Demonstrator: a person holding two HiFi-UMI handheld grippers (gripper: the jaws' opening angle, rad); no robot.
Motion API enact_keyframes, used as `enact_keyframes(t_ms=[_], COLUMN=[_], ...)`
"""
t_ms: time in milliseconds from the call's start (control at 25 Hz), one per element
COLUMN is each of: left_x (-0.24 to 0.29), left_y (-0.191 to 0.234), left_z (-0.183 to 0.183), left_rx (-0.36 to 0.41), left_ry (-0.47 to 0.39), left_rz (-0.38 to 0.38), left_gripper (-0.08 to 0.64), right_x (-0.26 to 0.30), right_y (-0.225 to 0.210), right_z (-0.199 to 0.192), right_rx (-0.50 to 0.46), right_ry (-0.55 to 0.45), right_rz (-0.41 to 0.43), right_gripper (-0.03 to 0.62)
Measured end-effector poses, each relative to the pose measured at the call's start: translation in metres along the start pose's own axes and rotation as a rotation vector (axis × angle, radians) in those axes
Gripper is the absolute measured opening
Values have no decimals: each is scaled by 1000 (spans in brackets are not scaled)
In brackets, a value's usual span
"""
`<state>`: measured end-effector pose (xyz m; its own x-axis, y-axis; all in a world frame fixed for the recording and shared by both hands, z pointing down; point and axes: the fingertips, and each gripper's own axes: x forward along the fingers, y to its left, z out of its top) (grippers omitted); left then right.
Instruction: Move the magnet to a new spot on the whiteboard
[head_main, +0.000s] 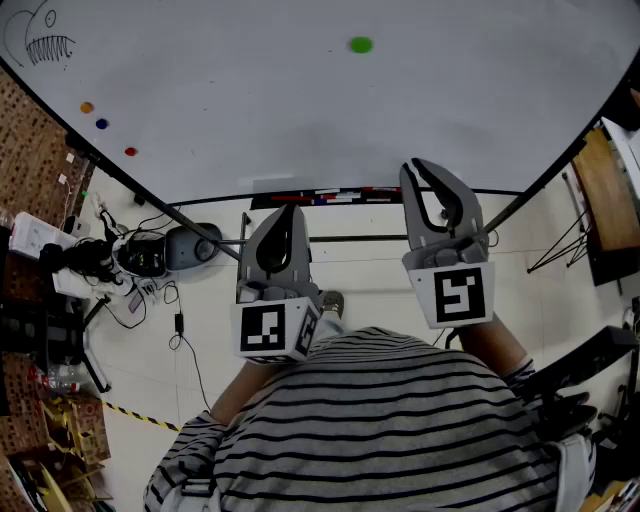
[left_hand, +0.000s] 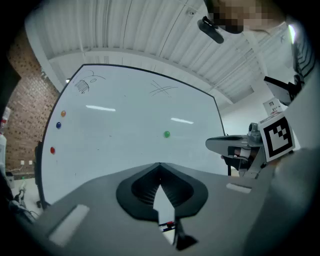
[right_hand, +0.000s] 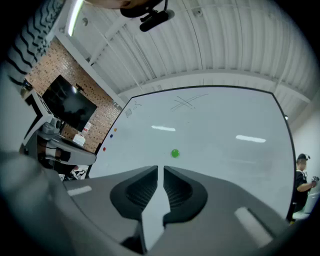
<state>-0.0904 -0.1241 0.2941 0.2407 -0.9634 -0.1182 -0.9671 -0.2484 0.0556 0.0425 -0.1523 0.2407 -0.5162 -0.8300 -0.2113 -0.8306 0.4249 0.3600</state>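
A round green magnet (head_main: 361, 44) sticks to the whiteboard (head_main: 250, 100), right of centre and high up. It also shows in the left gripper view as the green magnet (left_hand: 166, 134) and in the right gripper view as the green magnet (right_hand: 175, 153). Both grippers are held well short of the board and touch nothing. My left gripper (head_main: 288, 208) (left_hand: 160, 165) has its tips pressed together, empty. My right gripper (head_main: 415, 165) (right_hand: 160, 169) shows a thin slit between its pads with nothing in it, and the magnet lies just above and right of its tips.
Orange (head_main: 87, 107), blue (head_main: 101, 124) and red (head_main: 130, 152) magnets sit at the board's left edge, below a doodle (head_main: 45, 42). A marker tray (head_main: 320, 196) runs under the board. Cables and gear (head_main: 140, 255) lie on the floor at left. A person (right_hand: 301, 175) stands far right.
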Motion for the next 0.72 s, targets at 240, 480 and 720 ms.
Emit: enact_keyframes(t_ms=[240, 480, 720], left_x=[46, 87, 109], left_y=[29, 72, 101], left_z=[9, 17, 19], left_rx=[-3, -22, -25], left_ry=[6, -5, -23], left_rz=[-89, -105, -110], left_gripper=[15, 15, 15], right_x=[74, 143, 181], right_y=[-6, -20, -30], right_z=[13, 17, 3], right_rx=[-219, -345, -367], right_ry=[24, 47, 82], right_rz=[-66, -174, -216], right_gripper=[79, 130, 144])
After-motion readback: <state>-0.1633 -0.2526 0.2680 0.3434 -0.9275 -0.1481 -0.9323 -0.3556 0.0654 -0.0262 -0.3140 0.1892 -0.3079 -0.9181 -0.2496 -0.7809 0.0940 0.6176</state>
